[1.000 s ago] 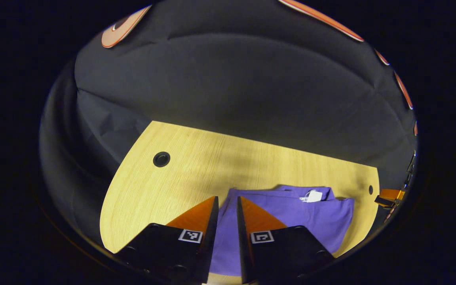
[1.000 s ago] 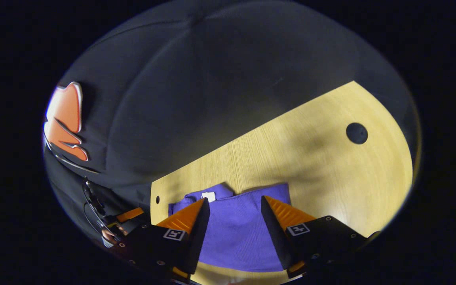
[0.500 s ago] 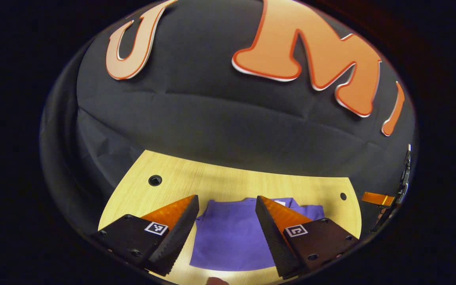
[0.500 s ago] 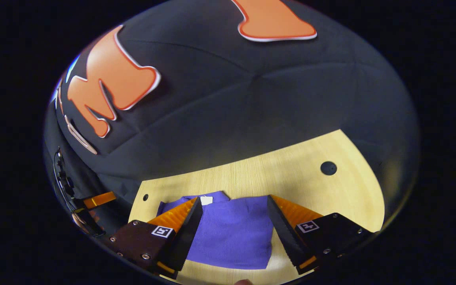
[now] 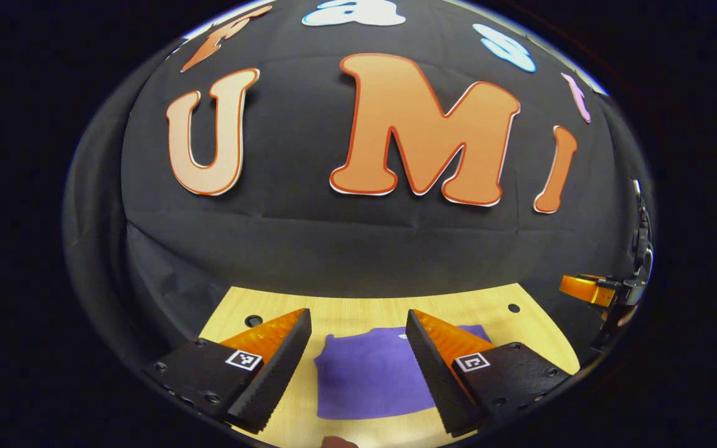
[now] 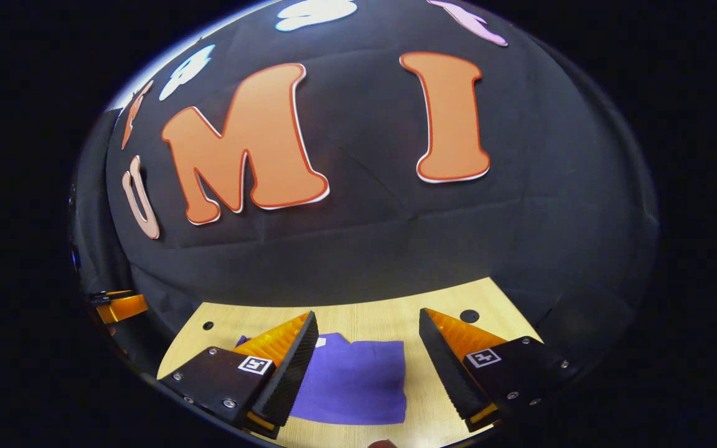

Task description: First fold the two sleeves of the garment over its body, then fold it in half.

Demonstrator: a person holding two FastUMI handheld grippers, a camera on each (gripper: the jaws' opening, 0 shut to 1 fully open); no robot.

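A purple garment (image 5: 371, 374) lies folded into a compact rectangle on the light wooden table (image 5: 358, 308). In the left gripper view my left gripper (image 5: 358, 320) hangs open above it, fingers wide apart and holding nothing. The same folded garment (image 6: 352, 379) lies in the right gripper view, with a small white tag at its far edge. My right gripper (image 6: 368, 317) is open above it, nothing between its fingers. The other gripper (image 5: 589, 289) pokes in at the far right of the left gripper view, and at the far left edge of the right gripper view (image 6: 119, 307).
The table has round cable holes near its back corners (image 5: 253, 321) (image 6: 469, 316) and small holes (image 5: 513, 308) (image 6: 208, 325). The black cloth wall rises just behind the table's far edge. Bare wood surrounds the garment on all sides.
Both grippers have risen and tilted up, away from the garment, which looks smaller and lower in both views. The left gripper went from nearly shut to open wide.
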